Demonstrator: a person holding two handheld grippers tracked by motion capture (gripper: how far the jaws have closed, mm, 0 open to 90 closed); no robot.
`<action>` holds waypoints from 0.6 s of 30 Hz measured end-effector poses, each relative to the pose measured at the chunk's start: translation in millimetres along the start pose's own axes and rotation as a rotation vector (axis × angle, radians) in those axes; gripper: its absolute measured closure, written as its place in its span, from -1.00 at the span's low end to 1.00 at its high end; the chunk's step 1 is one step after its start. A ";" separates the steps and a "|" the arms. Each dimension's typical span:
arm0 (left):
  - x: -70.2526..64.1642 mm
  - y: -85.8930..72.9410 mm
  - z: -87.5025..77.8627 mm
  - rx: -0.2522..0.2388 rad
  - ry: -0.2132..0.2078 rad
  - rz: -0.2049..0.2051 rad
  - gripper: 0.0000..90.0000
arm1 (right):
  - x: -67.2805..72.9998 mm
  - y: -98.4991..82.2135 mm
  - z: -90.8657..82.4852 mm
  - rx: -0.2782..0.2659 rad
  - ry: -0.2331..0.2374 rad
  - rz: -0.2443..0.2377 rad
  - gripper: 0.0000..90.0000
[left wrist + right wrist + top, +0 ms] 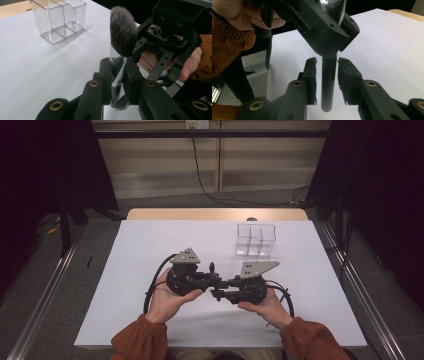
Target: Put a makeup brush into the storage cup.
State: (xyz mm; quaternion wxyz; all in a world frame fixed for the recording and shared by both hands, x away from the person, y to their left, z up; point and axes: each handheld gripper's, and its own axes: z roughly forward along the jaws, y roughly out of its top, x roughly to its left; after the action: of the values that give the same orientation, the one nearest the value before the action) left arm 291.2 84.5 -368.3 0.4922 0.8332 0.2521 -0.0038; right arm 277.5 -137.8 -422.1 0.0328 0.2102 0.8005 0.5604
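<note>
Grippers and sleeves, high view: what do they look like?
Both the left gripper and right gripper are black, each topped with a grey three-cornered plate and trailing a black cable. The person's sleeves are rust-orange, gathered at the cuffs.

Even, soft light on the white counter point(150, 270); dark beyond it. Faint shadows, near jaws blurred, no glare.

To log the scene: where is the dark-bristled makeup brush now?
The dark-bristled makeup brush stands upright above the table's near middle, clamped by the left gripper, near-left of the clear plastic organizer.
</note>
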 end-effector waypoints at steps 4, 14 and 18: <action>2.0 -1.2 0.2 -0.004 0.010 -0.005 0.75 | -0.5 0.1 -1.0 -0.010 -0.001 0.003 0.64; 1.7 -2.4 1.0 -0.008 0.010 -0.002 0.75 | -1.8 -0.9 -1.3 -0.012 -0.005 0.007 0.76; 1.7 -2.6 0.8 -0.016 0.008 -0.005 0.75 | -2.0 -0.6 -1.6 -0.016 -0.004 0.003 0.77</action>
State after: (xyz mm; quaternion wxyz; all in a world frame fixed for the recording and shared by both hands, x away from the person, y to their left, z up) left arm 291.7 85.5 -371.2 0.4977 0.8287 0.2561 0.0001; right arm 278.7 -140.2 -422.4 0.0351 0.2120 0.7957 0.5663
